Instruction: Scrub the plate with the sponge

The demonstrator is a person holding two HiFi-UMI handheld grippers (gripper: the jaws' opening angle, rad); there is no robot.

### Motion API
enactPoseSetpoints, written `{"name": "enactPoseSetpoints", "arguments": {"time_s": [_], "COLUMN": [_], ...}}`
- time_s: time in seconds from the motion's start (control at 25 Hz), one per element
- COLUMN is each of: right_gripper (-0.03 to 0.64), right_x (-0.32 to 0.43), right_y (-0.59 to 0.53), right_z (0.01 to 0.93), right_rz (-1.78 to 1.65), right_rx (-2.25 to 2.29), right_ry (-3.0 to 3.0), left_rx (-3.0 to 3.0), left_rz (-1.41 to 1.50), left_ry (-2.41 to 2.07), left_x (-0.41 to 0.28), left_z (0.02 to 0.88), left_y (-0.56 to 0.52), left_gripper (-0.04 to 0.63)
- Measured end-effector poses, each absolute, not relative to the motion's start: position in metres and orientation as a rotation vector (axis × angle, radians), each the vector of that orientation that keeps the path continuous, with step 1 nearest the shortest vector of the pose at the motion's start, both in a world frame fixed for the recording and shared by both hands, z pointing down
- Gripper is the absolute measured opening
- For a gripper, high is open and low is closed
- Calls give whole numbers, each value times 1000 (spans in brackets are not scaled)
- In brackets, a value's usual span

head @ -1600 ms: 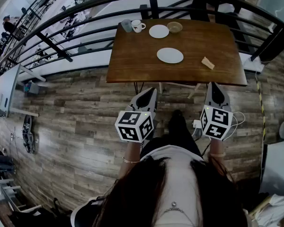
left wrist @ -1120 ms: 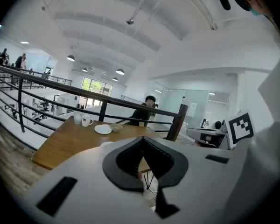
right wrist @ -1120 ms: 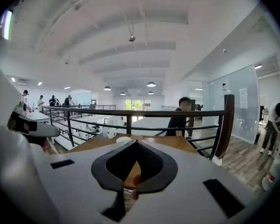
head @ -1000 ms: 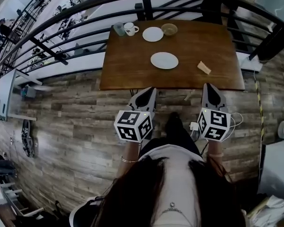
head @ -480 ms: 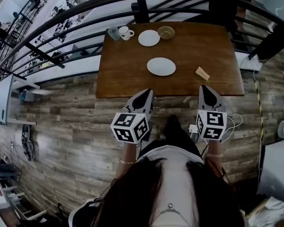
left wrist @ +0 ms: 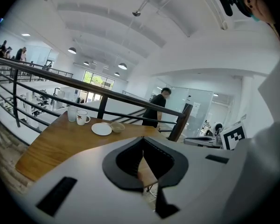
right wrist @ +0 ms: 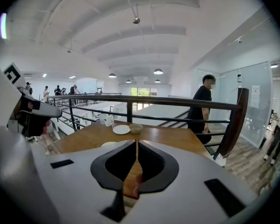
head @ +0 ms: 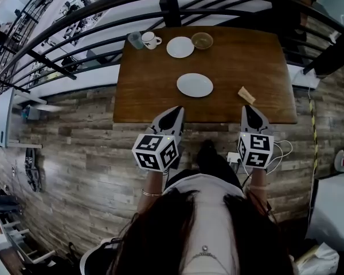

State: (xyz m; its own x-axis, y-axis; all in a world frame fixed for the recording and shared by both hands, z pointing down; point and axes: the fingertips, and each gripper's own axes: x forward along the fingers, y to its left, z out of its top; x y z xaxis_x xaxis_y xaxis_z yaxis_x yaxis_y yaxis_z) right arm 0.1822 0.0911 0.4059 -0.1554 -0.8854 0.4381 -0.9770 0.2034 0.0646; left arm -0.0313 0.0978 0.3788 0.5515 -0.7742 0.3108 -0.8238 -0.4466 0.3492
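A white plate (head: 195, 85) lies in the middle of the brown wooden table (head: 143, 90). To its right, near the front edge, lies a tan sponge (head: 246, 94). My left gripper (head: 171, 114) is shut with nothing in it, its tip at the table's front edge, short of the plate. My right gripper (head: 249, 111) is also shut and holds nothing, just short of the sponge. In the left gripper view the jaws (left wrist: 143, 141) meet, with the table beyond. In the right gripper view the jaws (right wrist: 137, 143) meet, and the plate's rim (right wrist: 109, 144) shows just past them.
At the table's far edge stand a second white plate (head: 180, 47), a small bowl (head: 202, 40), a white mug (head: 151, 39) and a glass (head: 135, 39). A black railing (head: 172, 7) runs behind the table. A person (right wrist: 201, 107) stands beyond it. Cables (head: 281, 149) lie on the plank floor.
Both grippers, still shut, have moved forward to the table's front edge. The table now sits nearer and lower in the head view.
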Motion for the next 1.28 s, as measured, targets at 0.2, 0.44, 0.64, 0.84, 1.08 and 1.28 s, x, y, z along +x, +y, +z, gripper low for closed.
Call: {"name": "enactPoseSetpoints", "arguments": {"time_s": [0.2, 0.44, 0.64, 0.84, 1.08, 1.28], "right_gripper": [40, 40, 40, 41, 95, 123], "right_x": [192, 210, 228, 241, 247, 257], "right_y": [75, 59, 45, 31, 20, 11], "right_z": [421, 438, 452, 468, 498, 515], "right_rz": [361, 381, 402, 423, 478, 483], "right_rx": [1706, 1658, 1617, 1557, 1427, 1374], "right_ry": [-2079, -2044, -2025, -2013, -2007, -1989], "left_rx": [2323, 2314, 2305, 2288, 2253, 2221], "left_rz": [165, 171, 186, 203, 235, 254], "left_ry": [-1286, -1281, -1280, -1284, -1307, -1330], "left_x": [-26, -18, -5, 7, 14, 19], "left_z": [383, 388, 395, 402, 416, 423], "left_y": [80, 62, 45, 31, 21, 15], "left_gripper": [11, 11, 11, 11, 11, 12]}}
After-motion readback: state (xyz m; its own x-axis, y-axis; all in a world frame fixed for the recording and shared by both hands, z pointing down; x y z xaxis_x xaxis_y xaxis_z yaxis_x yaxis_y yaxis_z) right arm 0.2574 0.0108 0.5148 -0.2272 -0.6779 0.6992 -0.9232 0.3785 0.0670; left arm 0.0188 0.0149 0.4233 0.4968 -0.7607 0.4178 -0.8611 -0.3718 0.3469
